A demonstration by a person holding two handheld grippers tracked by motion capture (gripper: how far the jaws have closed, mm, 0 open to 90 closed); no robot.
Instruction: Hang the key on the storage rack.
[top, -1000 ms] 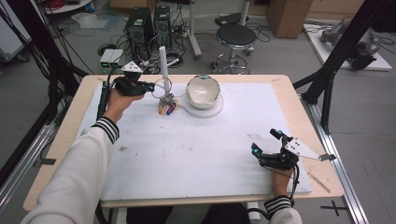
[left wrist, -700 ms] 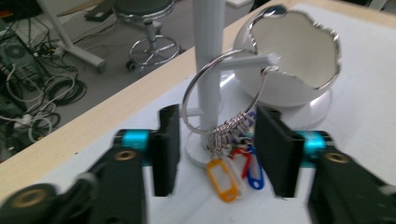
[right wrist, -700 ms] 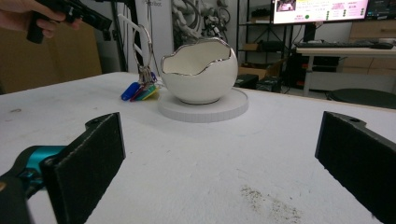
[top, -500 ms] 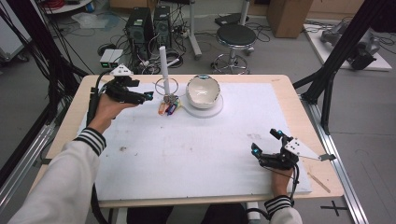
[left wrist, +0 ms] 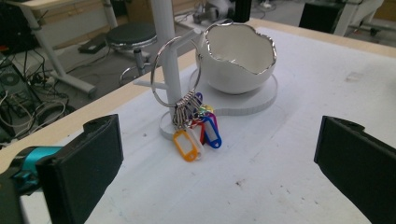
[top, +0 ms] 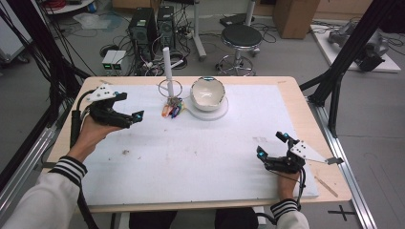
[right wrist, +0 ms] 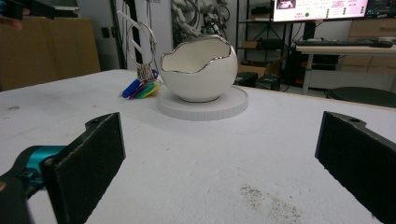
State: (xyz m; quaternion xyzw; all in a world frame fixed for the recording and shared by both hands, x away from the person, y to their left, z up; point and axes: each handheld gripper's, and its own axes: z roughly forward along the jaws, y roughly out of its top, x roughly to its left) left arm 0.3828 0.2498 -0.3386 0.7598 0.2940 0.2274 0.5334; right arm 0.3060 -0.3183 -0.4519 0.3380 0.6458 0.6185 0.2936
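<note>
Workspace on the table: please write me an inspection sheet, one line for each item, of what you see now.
Surface: white mat on a wooden table, with small dark marks.
Job's things: ring of coloured key tags hanging on a white stand; beside it an egg-shaped white bowl on a round white base.
Clutter: nothing seen on the mat.
Grippers: left gripper open, held left of the stand; right gripper open, at the near right edge.
Cables: one black cable trails from the left gripper.
Surroundings: stool, computer towers, loose floor wires.
</note>
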